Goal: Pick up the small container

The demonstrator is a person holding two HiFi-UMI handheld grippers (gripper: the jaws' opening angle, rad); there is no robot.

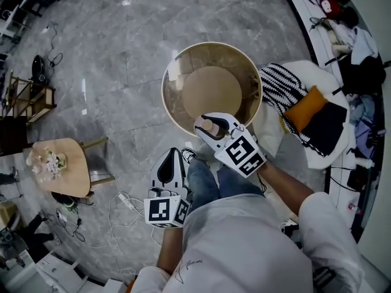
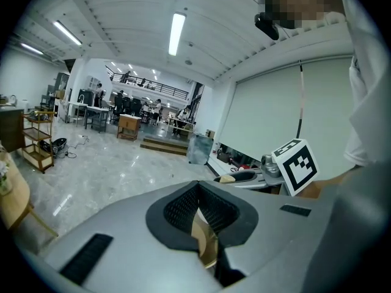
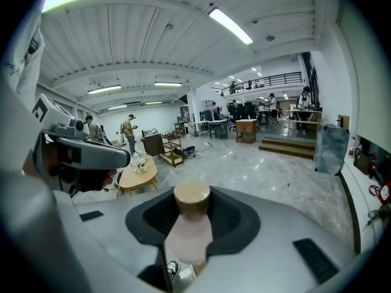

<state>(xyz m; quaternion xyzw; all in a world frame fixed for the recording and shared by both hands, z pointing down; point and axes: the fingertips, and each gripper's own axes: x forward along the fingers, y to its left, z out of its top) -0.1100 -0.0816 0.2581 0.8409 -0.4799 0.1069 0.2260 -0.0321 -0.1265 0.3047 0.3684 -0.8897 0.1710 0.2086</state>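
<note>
Pale pink body, wood-coloured cap: the small container point(image 3: 190, 224) is clamped in the right gripper point(image 1: 209, 127), a ribbed pad on each side of the body and the cap point(image 3: 192, 194) pointing out past the fingertips. From where I stand it hangs over the near rim of the round glass-topped table point(image 1: 166, 102), in front of the person's knees. It looks clear of the glass, though from straight above I can't judge the height, so treat that as probable. The left gripper point(image 1: 175, 154) hangs lower and to the side, tips together with nothing between them; the tan sliver showing through behind its pads is probably the table, not a held item. The pick looks basically made, and what's left is a clean carry. Hold the squeeze constant: the body looks smooth and rounded and the pads sit on the body below the cap, so any easing could let it slide out forwards. Keep the wrist from dipping further, because cap-first and nose-down is the direction it would slip. Lift straight and away from the table rim rather than sweeping across it. Leave the left gripper parked where it is; a second grip isn't needed, and bringing it in risks a knock.
</note>
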